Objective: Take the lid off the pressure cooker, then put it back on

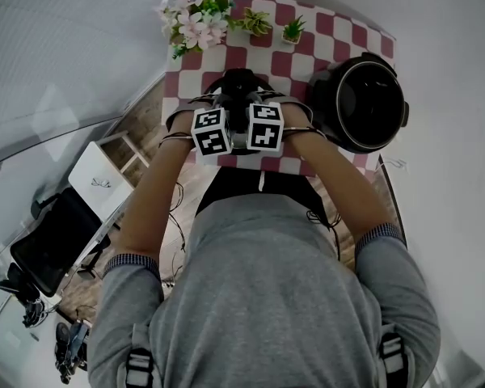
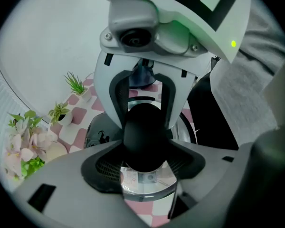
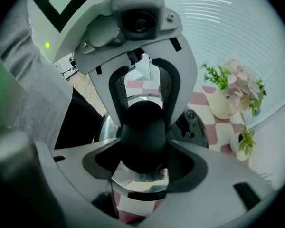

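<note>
- Nearest: grey sleeves (image 1: pixel 131 267), with both forearms reaching forward and meeting over the near edge of the table (image 1: pixel 287 61).
- Left tool (image 2: pixel 142 148) clenched on the black knob (image 2: pixel 142 127) of the lid (image 2: pixel 147 182), one jaw on each side of it.
- Right tool (image 3: pixel 142 151) clenched on that same knob from the opposite side, facing the left tool, with the marker cubes (image 1: pixel 212 132) side by side above.
- Lid off the pressure cooker (image 1: pixel 364 103), held under both tools at the near middle of the checked table. Steel rim and a small label showing below the knob. Hard to tell whether resting on the cloth or just above it.
- Pressure cooker just to the right of the lid, upright, open, dark inside.
- Farthest: pink and white flowers (image 1: pixel 196 24) at the far left of the table, with two small potted plants (image 1: pixel 255 23) beside them.
</note>
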`<state>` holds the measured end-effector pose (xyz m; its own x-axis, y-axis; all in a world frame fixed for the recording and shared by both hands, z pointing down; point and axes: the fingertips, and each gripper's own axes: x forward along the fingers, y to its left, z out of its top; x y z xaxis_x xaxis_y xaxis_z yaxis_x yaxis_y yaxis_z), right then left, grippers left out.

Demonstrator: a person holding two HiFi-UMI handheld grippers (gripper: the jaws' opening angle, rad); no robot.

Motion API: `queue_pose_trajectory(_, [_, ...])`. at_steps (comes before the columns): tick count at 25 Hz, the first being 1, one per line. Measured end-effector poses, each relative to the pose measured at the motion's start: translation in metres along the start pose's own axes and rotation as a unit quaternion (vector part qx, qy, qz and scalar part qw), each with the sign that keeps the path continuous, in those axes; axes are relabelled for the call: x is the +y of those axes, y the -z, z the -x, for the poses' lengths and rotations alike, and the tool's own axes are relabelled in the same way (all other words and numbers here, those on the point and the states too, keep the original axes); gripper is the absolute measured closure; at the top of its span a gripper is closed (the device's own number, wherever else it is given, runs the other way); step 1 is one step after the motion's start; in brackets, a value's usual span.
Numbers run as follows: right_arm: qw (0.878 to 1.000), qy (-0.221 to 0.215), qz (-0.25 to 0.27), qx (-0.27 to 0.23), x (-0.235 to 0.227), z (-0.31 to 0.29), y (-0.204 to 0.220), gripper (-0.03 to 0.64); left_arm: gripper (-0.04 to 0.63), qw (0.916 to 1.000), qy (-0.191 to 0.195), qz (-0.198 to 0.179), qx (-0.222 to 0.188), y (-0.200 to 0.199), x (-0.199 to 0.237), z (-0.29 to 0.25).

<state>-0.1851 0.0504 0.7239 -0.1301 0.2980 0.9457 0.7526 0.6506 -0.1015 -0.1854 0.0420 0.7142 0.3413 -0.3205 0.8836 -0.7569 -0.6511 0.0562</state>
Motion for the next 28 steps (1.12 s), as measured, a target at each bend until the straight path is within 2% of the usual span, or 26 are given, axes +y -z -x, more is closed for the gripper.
queue_pose_trajectory(16, [1.000, 0.018, 0.016, 0.014, 0.009, -0.026, 0.014, 0.322, 0.293, 0.9999, -0.005, -0.008, 0.003, 0.008, -0.012, -0.025])
queue_pose_trajectory(22, [1.000, 0.011, 0.008, 0.018, 0.008, -0.027, 0.017, 0.318, 0.291, 1.0000, -0.004, -0.006, 0.000, 0.007, -0.011, -0.027])
queue_pose_trajectory(28, [0.999, 0.007, -0.027, 0.022, 0.005, -0.015, 0.020, 0.281, 0.270, 0.9990, -0.018, 0.034, -0.020, 0.008, -0.007, -0.020])
